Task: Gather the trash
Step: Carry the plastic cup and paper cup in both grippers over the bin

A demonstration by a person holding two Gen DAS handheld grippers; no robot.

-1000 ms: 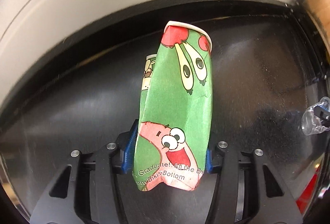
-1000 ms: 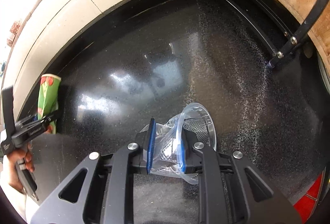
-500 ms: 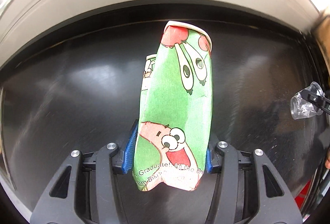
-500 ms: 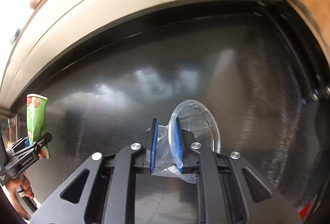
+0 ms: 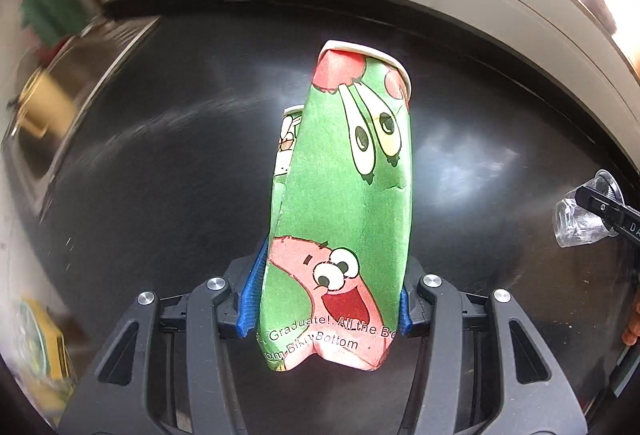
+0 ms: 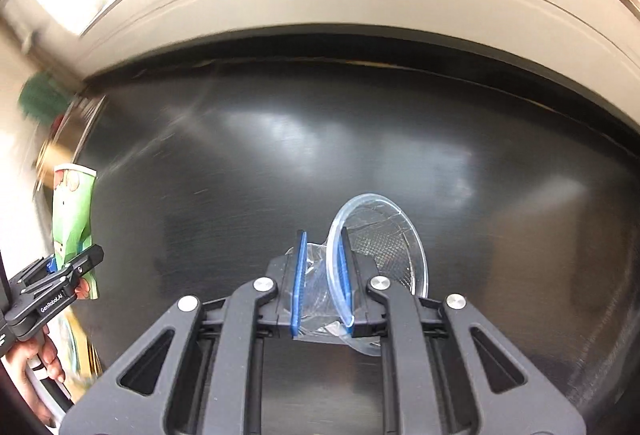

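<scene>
1. Black countertop [image 6: 360, 139]: one, glossy, spread beneath and ahead of both grippers; a pale wall band runs along its far edge. No bin shows in either view.
2. Paper cups [image 5: 344, 203]: two counted, green cartoon print, crushed flat and nested, the second peeking out behind the first on its left. Left gripper [image 5: 326, 305] pinches the pair at the base between its blue pads; the rims point forward, away from the gripper, clear of the counter.
3. Clear plastic cup [image 6: 372, 255]: one, crumpled. Right gripper [image 6: 322, 275] is pressed onto its wall; the rim flares out just right of the right-hand finger.
4. Each gripper shows at the edge of the other's view, well apart, both loaded.
5. Step, as judged: pick-up done for three pieces, carry to disposal in hand. Background is smeared, consistent with transit.
6. Next move calls for finding the trash receptacle, holding each load over its opening, then spreading the fingers. Slip risk: the thin plastic cup.
</scene>
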